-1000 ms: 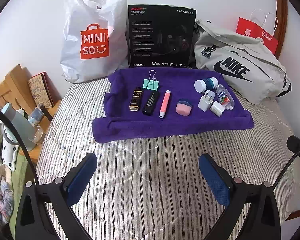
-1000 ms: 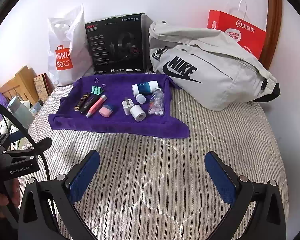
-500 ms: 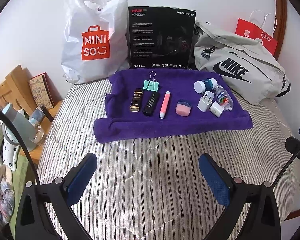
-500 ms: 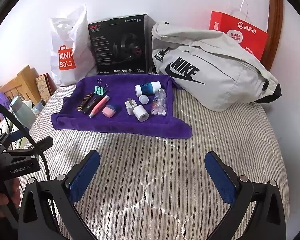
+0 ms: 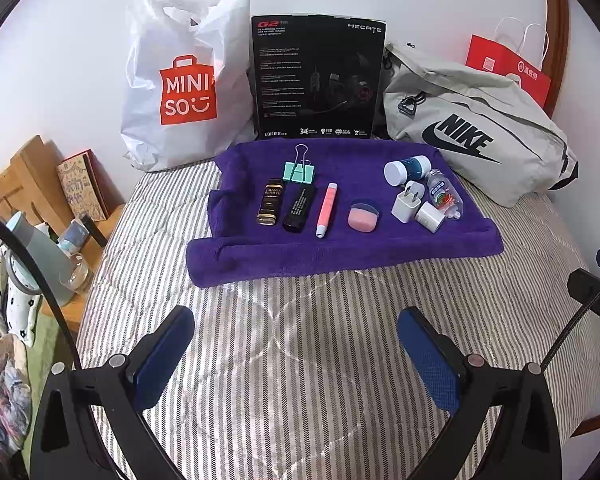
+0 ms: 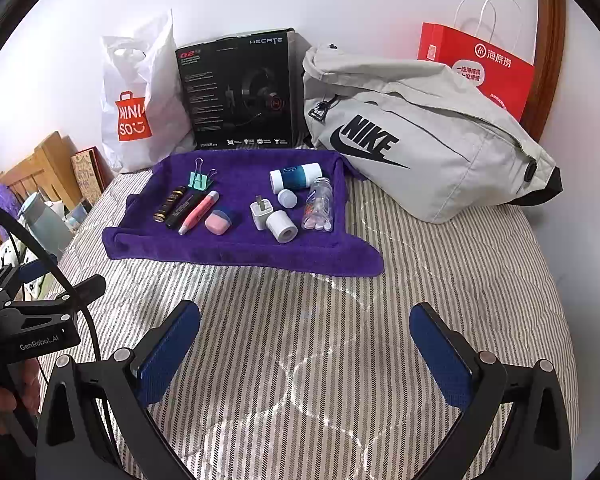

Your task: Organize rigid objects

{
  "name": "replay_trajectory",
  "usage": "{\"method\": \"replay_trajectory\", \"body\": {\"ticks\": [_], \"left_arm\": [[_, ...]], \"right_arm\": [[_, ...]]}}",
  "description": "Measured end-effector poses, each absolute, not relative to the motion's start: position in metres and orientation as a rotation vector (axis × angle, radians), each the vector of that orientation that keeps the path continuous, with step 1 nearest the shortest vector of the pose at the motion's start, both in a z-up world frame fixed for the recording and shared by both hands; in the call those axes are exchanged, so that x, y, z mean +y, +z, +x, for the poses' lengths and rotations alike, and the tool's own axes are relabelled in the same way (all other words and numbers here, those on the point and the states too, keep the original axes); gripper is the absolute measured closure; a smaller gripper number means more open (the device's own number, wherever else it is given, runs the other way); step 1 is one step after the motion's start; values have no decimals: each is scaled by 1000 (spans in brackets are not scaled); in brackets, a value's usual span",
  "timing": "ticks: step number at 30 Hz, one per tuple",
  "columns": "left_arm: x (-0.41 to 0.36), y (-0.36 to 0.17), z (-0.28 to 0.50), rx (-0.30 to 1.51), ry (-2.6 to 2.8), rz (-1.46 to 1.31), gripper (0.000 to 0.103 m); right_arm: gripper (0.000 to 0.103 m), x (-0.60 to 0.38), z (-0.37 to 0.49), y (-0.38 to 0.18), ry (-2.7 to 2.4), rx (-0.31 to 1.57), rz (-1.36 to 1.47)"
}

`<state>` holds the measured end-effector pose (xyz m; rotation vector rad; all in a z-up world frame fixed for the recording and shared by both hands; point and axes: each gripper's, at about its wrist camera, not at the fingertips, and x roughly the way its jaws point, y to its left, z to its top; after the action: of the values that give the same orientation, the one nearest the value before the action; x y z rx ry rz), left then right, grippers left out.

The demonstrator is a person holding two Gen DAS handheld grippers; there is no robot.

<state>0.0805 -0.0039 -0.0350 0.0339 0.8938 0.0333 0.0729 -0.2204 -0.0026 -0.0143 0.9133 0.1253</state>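
Both spread wide and empty: left gripper (image 5: 296, 354), right gripper (image 6: 306, 350); well ahead, small items on purple towel (image 5: 340, 248).

On the purple towel (image 5: 340, 244), a mint binder clip (image 5: 299, 171) lies near the back edge. In front of it, side by side, lie a gold-lettered black tube (image 5: 269, 201), a plain black tube (image 5: 299, 208), a pink pen (image 5: 326, 209) and a pink eraser with a blue cap (image 5: 363, 216). Toward the right edge cluster a white-and-blue jar on its side (image 5: 406, 168), two white plug adapters (image 5: 406, 203) (image 5: 431, 216) and a clear pill bottle (image 5: 444, 198).
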Motion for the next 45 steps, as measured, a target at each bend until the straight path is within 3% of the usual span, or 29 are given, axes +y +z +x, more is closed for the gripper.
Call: {"method": "replay_trajectory", "body": {"ticks": [45], "left_arm": [[-3,-33,78,893,25,47,0]], "right_arm": [[0,-222,71,-1,125,910,-27]]}}
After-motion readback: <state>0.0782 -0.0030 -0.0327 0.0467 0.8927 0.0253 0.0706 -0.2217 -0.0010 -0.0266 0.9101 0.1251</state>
